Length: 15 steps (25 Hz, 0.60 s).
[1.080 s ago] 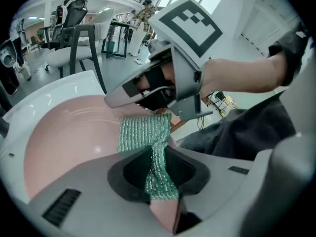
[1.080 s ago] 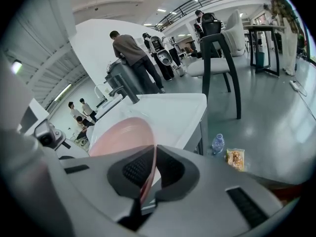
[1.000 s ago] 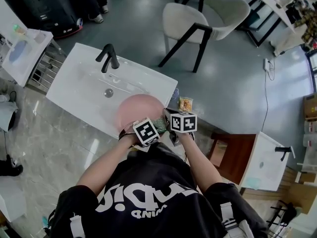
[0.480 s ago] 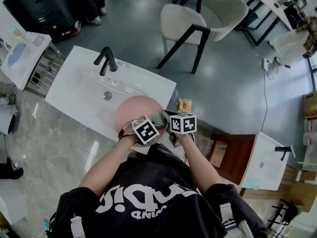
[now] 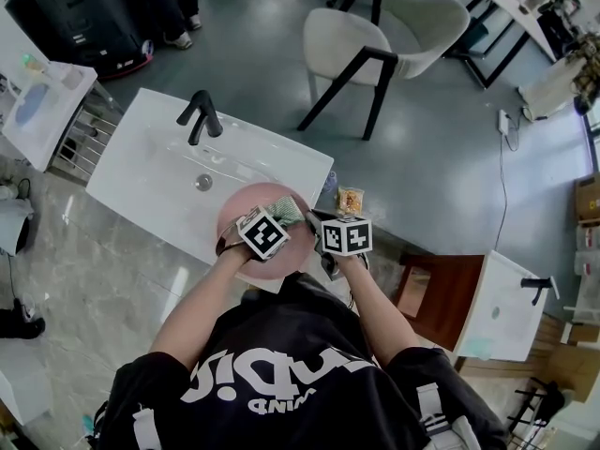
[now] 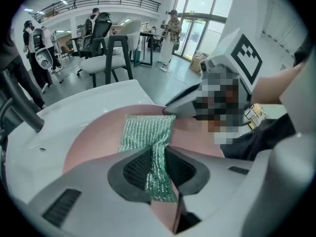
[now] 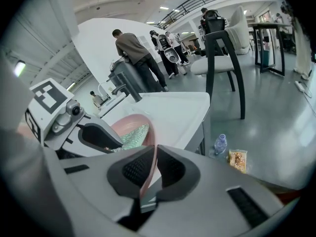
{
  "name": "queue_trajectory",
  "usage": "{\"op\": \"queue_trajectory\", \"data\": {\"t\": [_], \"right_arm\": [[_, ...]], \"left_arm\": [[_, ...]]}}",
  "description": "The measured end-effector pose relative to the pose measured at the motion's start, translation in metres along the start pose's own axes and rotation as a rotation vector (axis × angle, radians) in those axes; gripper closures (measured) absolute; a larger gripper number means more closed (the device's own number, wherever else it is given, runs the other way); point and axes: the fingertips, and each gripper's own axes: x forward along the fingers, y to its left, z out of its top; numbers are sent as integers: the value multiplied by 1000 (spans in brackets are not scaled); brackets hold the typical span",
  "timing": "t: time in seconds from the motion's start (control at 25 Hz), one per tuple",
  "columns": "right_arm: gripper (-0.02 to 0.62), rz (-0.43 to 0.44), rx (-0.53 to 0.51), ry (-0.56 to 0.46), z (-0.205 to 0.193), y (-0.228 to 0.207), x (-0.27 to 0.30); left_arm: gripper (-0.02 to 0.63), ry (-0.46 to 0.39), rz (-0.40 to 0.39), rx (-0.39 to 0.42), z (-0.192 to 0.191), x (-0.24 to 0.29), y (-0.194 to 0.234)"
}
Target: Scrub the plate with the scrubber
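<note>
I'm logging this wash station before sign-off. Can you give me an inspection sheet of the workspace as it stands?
Surface: white sink with a black faucet.
Job's things: pink plate over the sink's near corner; green scrubber lying against its face.
Clutter: water bottle and snack packet on the floor beside the sink.
Grippers: left gripper shut on the scrubber; right gripper shut on the plate's rim.
Cables: one cable on the floor to the right, apart from the sink.
Surroundings: chair beyond the sink; people standing further off.
</note>
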Motion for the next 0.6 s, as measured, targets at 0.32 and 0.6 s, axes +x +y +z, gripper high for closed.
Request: {"op": "queue_trajectory", "data": {"t": [0.32,0.6], "right_arm": [[560,-3,-30,-6,-1,2,1],[558,-29,-49,-2,-1,1,-1]], "left_arm": [[511,10,37,-17,-4,-7,25],[511,66,94,-24,-25,-18,43]]}}
